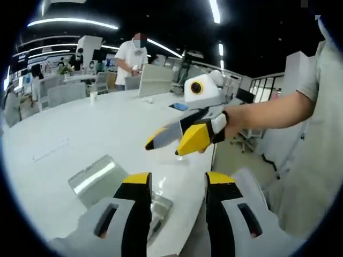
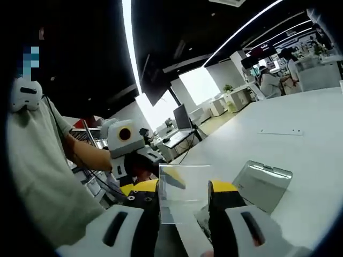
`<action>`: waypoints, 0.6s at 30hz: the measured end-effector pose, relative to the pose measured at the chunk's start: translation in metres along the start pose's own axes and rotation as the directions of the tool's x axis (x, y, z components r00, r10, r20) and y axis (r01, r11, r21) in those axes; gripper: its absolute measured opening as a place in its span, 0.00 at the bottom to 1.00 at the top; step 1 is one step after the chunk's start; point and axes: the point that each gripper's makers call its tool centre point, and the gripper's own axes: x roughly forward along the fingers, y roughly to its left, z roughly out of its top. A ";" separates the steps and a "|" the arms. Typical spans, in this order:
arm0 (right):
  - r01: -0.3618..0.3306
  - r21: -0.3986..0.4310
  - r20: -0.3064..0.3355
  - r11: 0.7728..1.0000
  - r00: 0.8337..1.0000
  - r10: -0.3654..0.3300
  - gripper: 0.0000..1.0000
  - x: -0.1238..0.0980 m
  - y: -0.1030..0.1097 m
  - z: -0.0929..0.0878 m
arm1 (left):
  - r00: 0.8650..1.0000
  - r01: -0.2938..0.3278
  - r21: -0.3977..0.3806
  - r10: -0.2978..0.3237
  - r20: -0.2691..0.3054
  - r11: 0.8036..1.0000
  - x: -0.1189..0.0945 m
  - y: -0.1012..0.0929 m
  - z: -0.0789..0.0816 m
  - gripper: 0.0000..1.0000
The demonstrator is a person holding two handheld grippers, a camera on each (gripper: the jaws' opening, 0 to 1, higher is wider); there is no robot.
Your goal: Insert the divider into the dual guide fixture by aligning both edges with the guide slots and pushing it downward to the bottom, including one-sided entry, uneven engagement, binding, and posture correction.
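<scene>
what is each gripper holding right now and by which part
The right gripper holds the clear divider by its lower edge, the sheet rising between its jaws. The left gripper is open and holds nothing, above the metal fixture.

White table (image 1: 80, 134) carries metal fixture (image 1: 99, 179) (paper cup (image 1: 94, 96) farther back).

Fixture (image 1: 98, 179) alone interrupts the open table (image 1: 80, 134).
</scene>
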 end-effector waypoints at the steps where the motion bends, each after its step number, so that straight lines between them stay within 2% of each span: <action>1: -0.012 0.002 0.002 1.000 1.000 0.012 0.31 0.002 0.002 -0.001 | 1.000 -0.014 -0.005 0.014 -0.007 1.000 0.001 0.001 -0.002 0.36; 3: 0.014 0.013 0.004 1.000 1.000 -0.014 0.31 0.003 -0.001 -0.002 | 0.998 -0.062 -0.036 0.062 -0.022 0.997 0.003 0.006 -0.005 0.33; 7: 0.061 0.055 -0.010 0.997 0.998 -0.061 0.31 0.007 -0.010 -0.007 | 0.991 -0.119 -0.032 0.117 -0.057 0.992 0.008 0.008 -0.009 0.30; 13: 0.157 0.143 -0.030 0.977 0.988 -0.154 0.31 0.013 -0.024 -0.013 | 0.965 -0.224 0.035 0.227 -0.134 0.974 0.015 0.016 -0.015 0.26; 15: 0.169 0.183 -0.027 0.969 0.986 -0.167 0.31 0.016 -0.026 -0.013 | 0.958 -0.247 0.027 0.249 -0.141 0.969 0.017 0.018 -0.015 0.24; 16: 0.196 0.216 -0.046 0.956 0.981 -0.191 0.31 0.016 -0.028 -0.017 | 0.956 -0.255 0.025 0.256 -0.144 0.967 0.018 0.019 -0.015 0.24; 17: 0.193 0.207 -0.045 0.959 0.981 -0.188 0.31 0.018 -0.027 -0.016 | 0.950 -0.272 0.020 0.271 -0.155 0.962 0.018 0.022 -0.016 0.24; 18: 0.206 0.224 -0.050 0.952 0.978 -0.200 0.31 0.019 -0.028 -0.017 | 0.949 -0.274 0.011 0.272 -0.159 0.962 0.019 0.022 -0.016 0.23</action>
